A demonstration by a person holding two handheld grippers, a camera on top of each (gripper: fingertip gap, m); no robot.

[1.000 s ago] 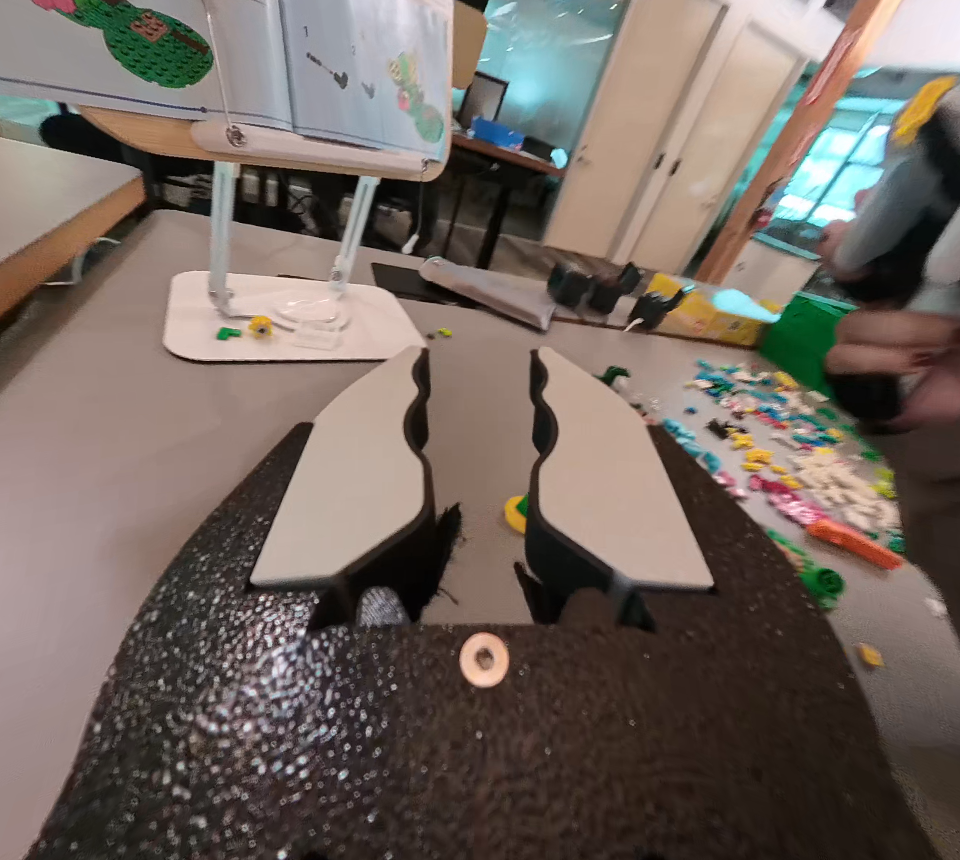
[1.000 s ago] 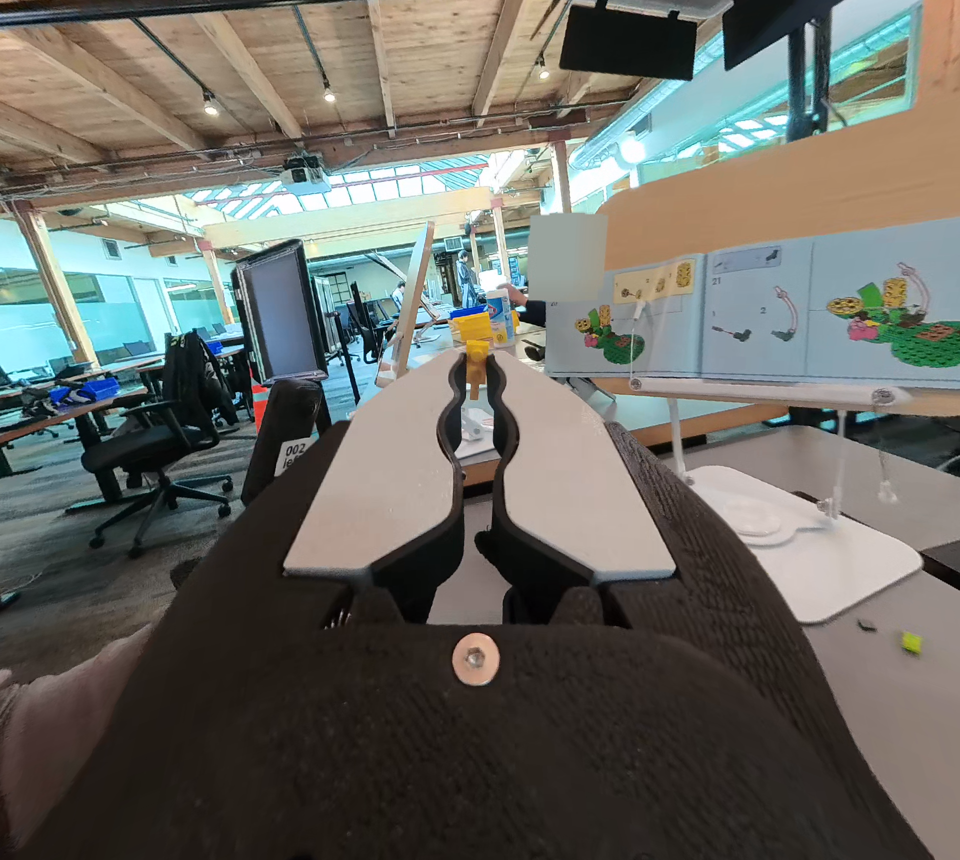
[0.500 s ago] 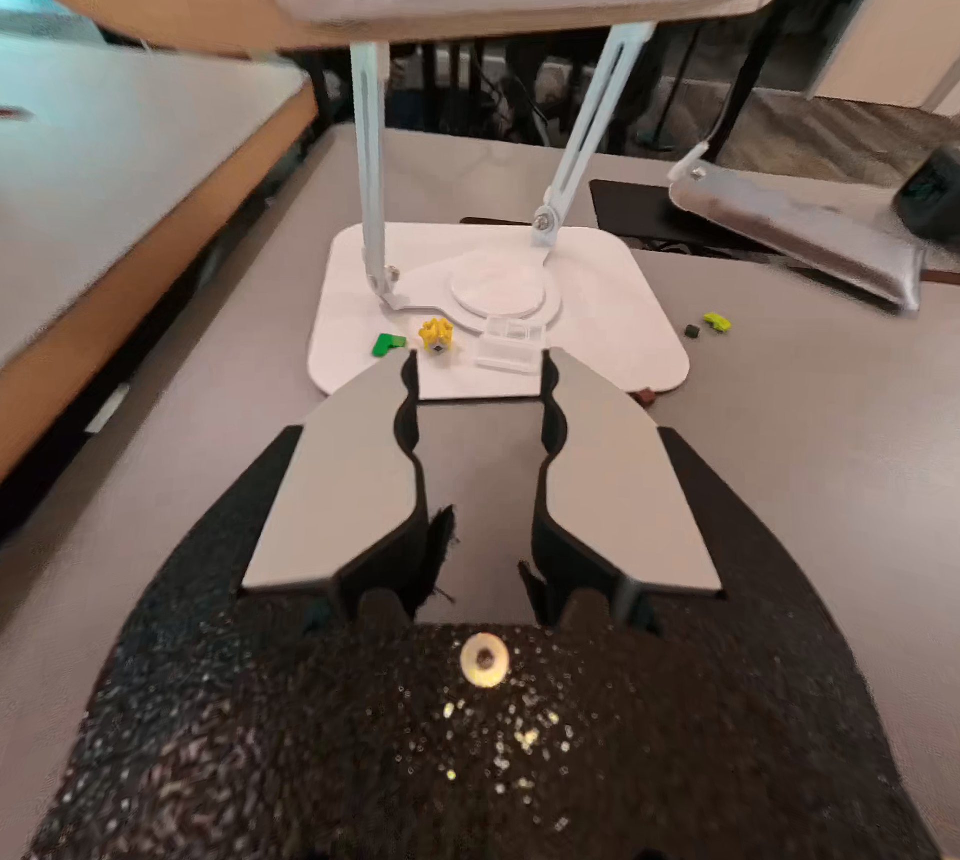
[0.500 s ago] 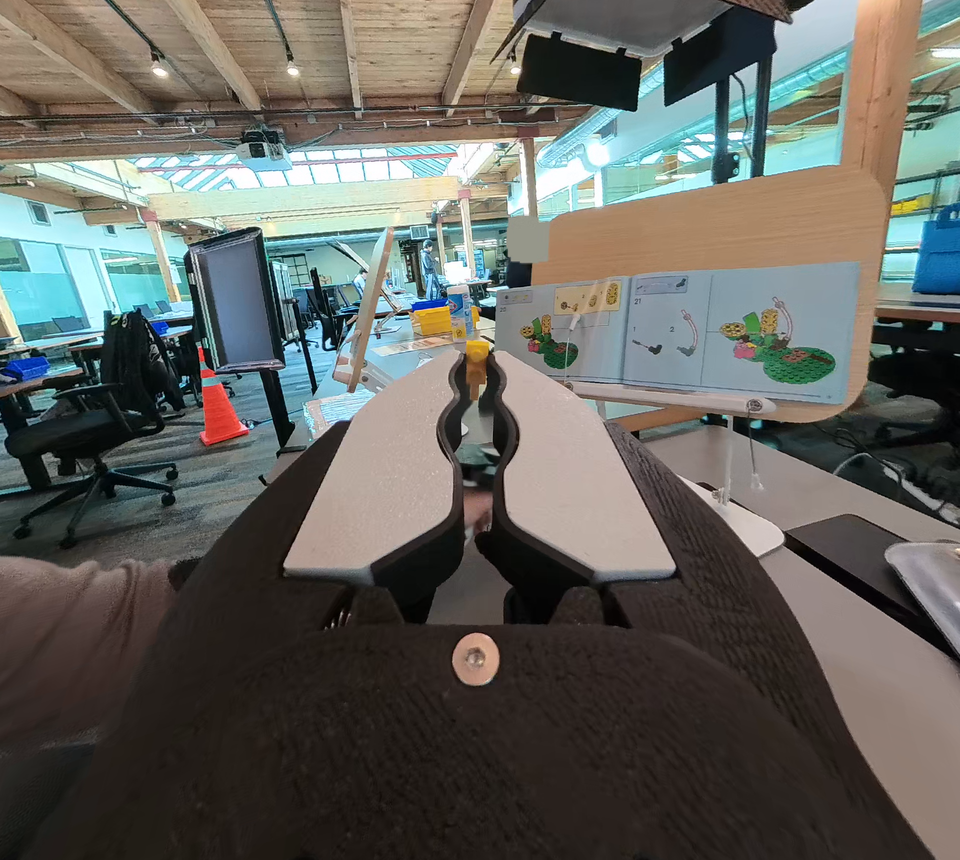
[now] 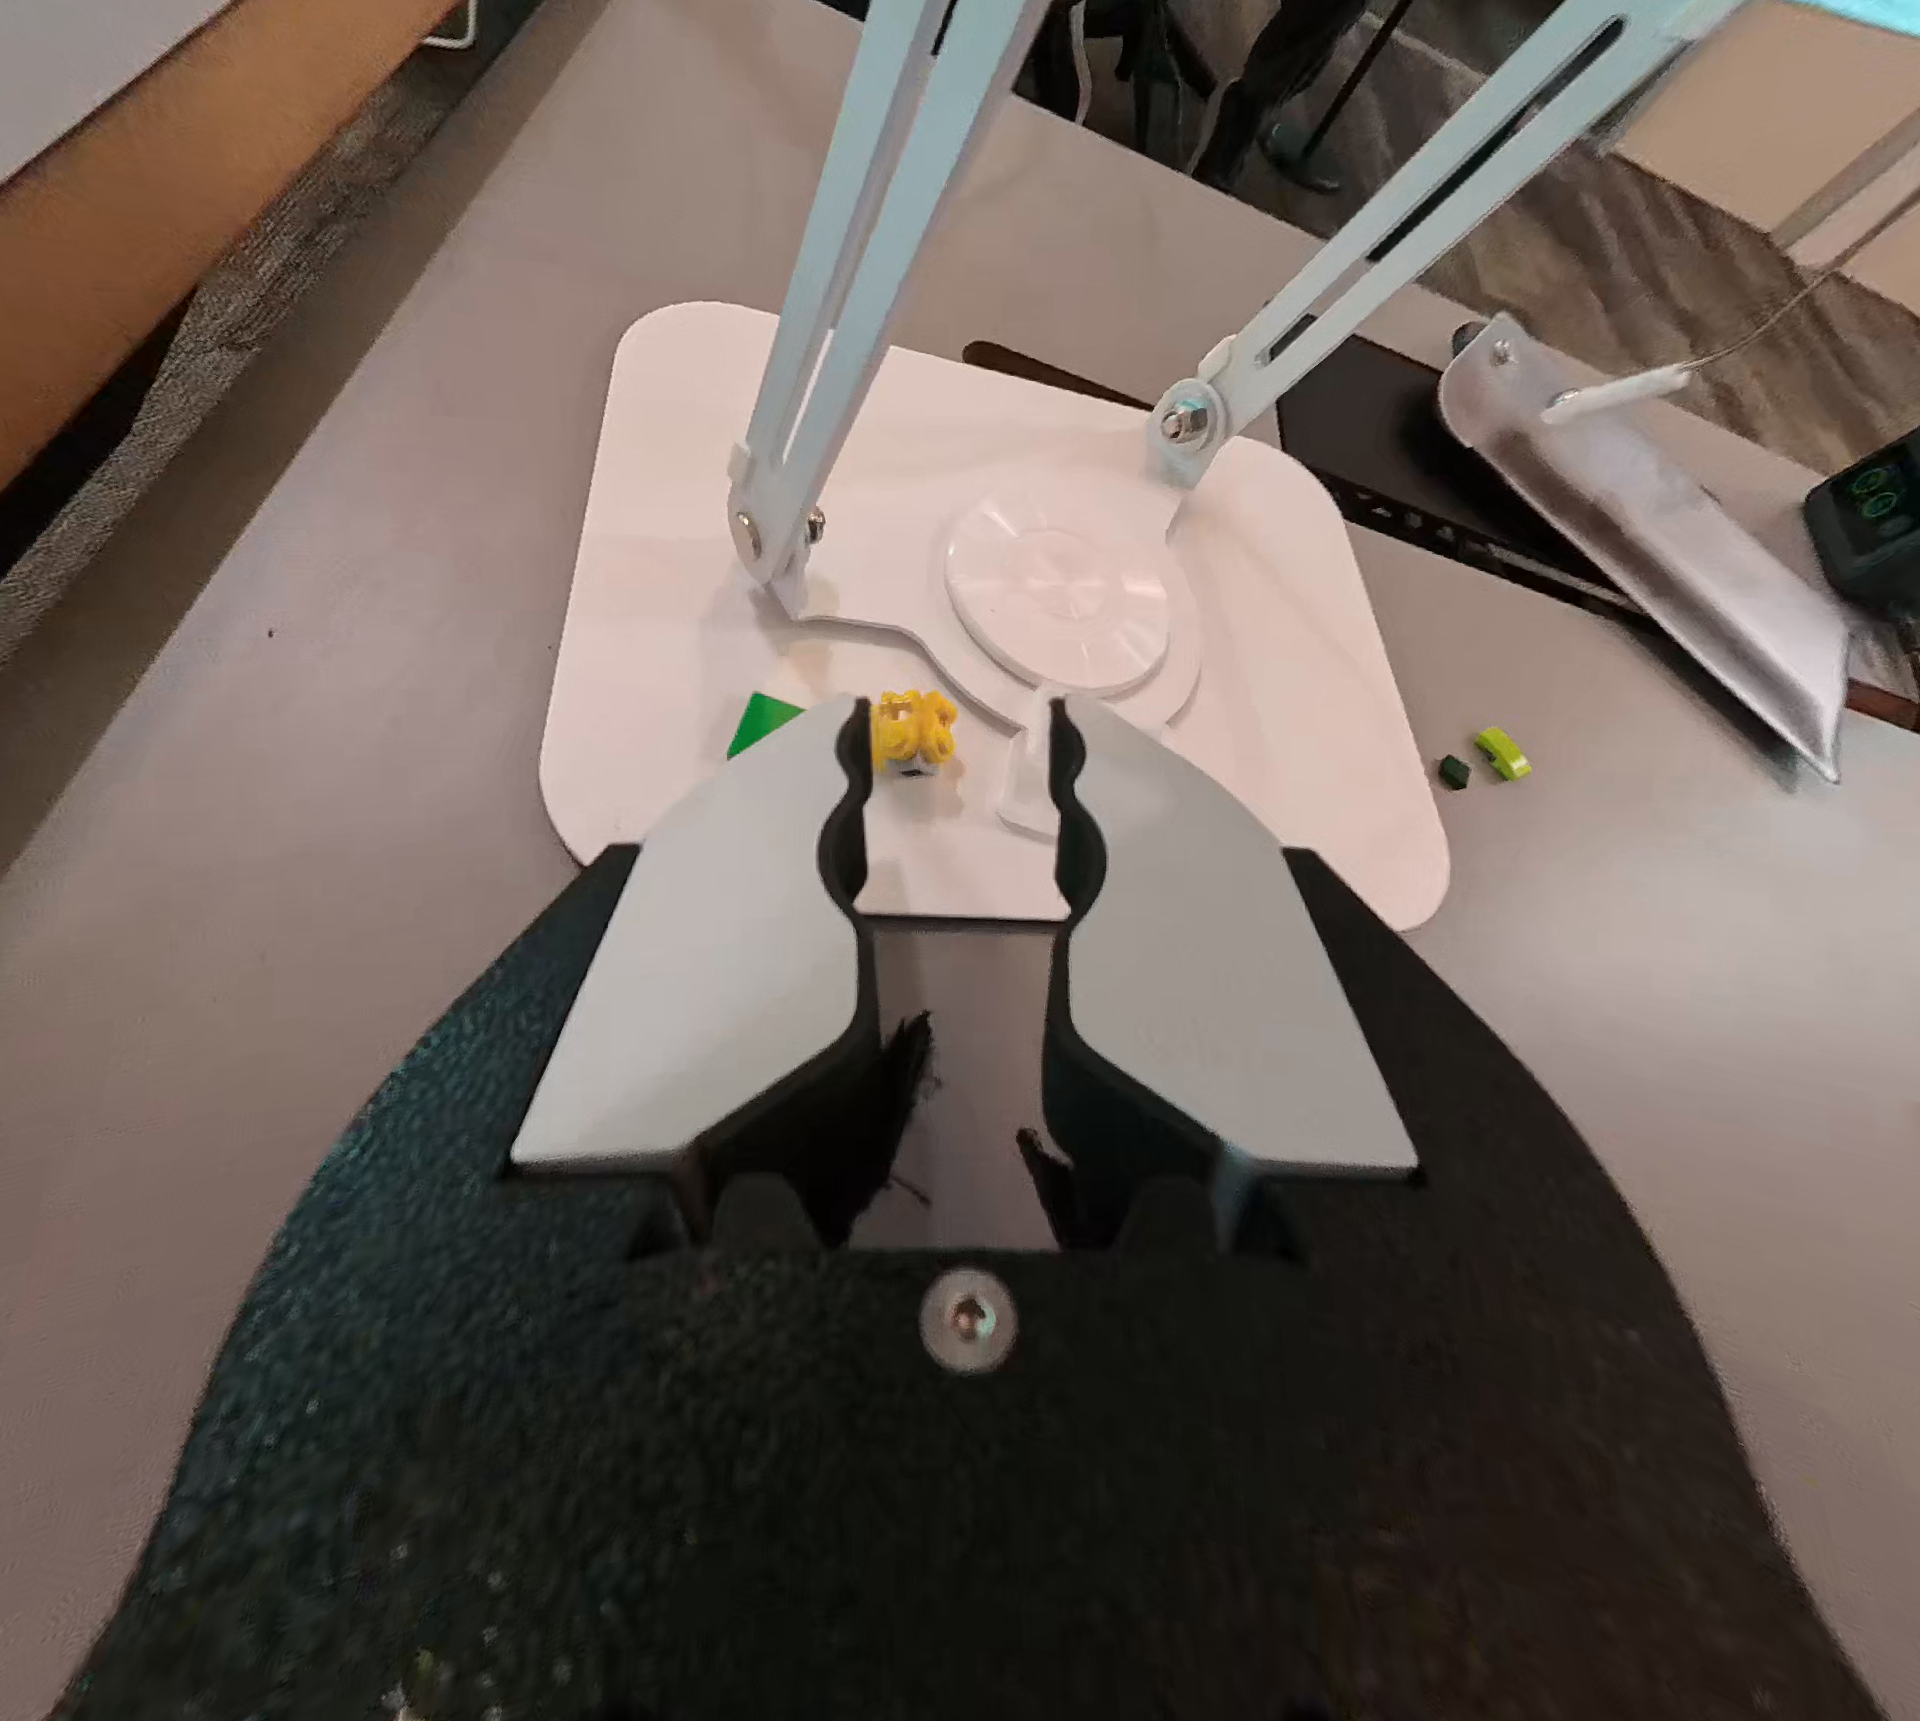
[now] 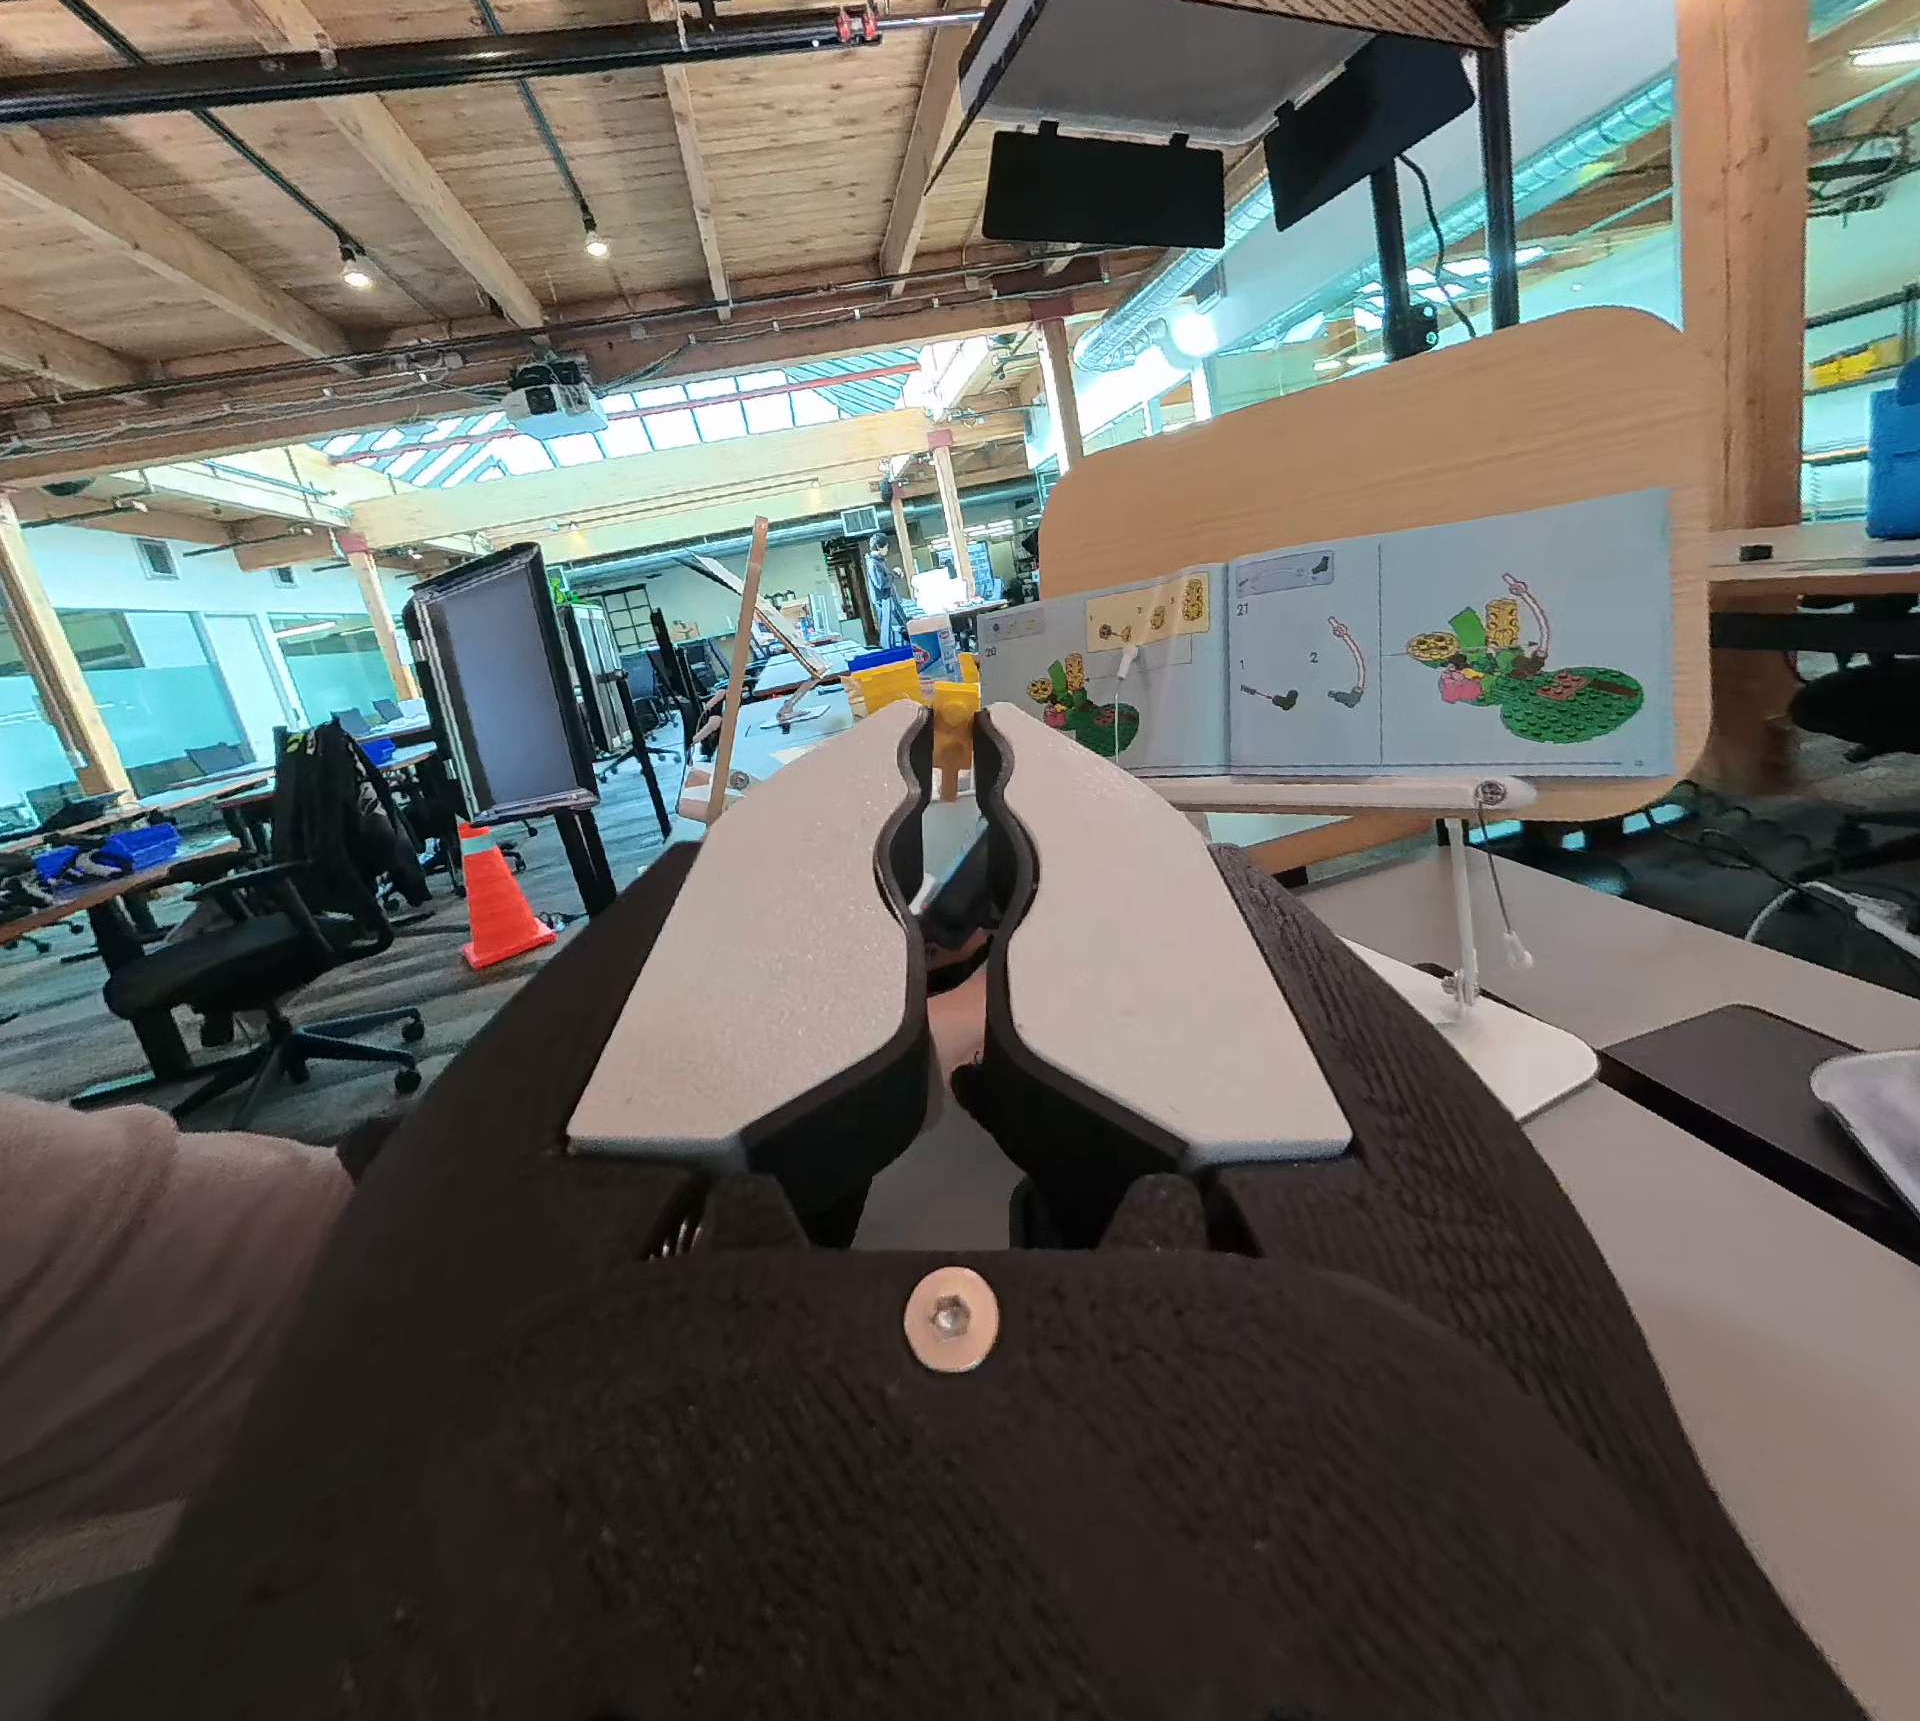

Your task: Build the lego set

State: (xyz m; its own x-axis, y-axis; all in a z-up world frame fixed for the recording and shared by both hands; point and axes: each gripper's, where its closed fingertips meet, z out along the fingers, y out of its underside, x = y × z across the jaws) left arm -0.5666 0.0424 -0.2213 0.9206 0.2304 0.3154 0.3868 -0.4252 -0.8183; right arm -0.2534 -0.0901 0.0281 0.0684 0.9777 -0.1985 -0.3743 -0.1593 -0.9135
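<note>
Yellow piece [image 5: 914,733] lies on white stand base [image 5: 675,476], just beyond left gripper [image 5: 954,736], jaws apart and empty, green piece [image 5: 764,718] beside. Right gripper [image 6: 951,729] clamps a yellow brick [image 6: 953,729], raised left of the manual [image 6: 1351,643].

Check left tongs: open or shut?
Open. The left tongs show a wide gap, nothing held; the yellow piece lies on the white stand base by the left tip.

yellow flower piece [image 5: 914,733]; green piece [image 5: 762,719]; white stand base [image 5: 665,528]
</note>
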